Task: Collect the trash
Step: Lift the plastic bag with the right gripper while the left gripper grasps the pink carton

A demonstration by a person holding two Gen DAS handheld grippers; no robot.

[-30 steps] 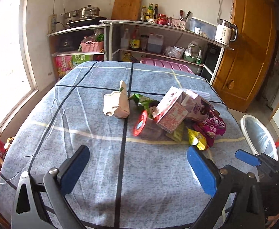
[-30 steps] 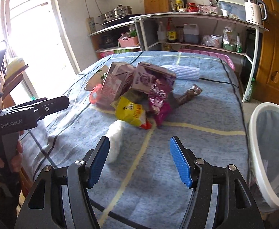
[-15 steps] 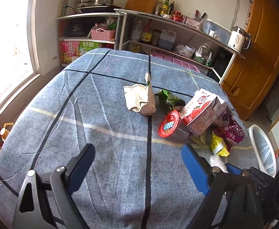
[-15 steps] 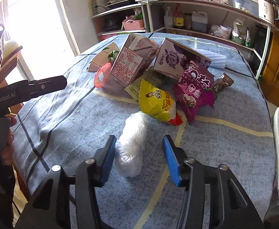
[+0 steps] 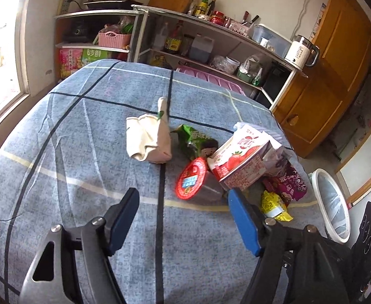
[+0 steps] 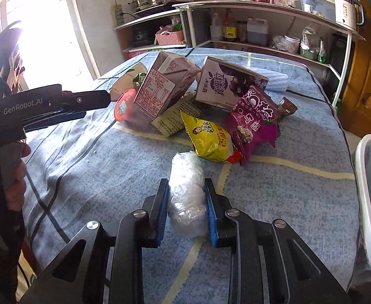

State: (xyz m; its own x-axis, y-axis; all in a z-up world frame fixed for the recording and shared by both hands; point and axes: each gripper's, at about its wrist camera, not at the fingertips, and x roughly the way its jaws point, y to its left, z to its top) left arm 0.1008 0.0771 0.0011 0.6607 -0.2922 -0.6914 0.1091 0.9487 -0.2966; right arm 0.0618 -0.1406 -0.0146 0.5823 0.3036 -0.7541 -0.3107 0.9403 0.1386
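My right gripper (image 6: 186, 190) is shut on a crumpled clear plastic wad (image 6: 186, 185) lying on the blue tablecloth (image 6: 109, 167). Beyond it lies a trash pile: a yellow snack bag (image 6: 208, 139), a purple snack bag (image 6: 253, 121), a purple drink carton (image 6: 228, 86), a strawberry milk carton (image 6: 160, 88) and a red-lidded cup (image 6: 123, 105). My left gripper (image 5: 182, 207) is open above the cloth, just short of the red-lidded cup (image 5: 191, 178), with the strawberry carton (image 5: 241, 157), a green wrapper (image 5: 195, 139) and a beige carton (image 5: 149, 139) beyond. The white trash bin (image 6: 368, 197) stands at the table's right.
Shelves with bottles, pots and a kettle (image 5: 300, 53) line the far wall. A wooden door (image 5: 337, 76) is at the right. A bright window (image 6: 33, 38) is at the left. The bin also shows in the left wrist view (image 5: 332, 202).
My right gripper moved forward and closed on the plastic wad. My left gripper moved forward toward the red-lidded cup, staying open.
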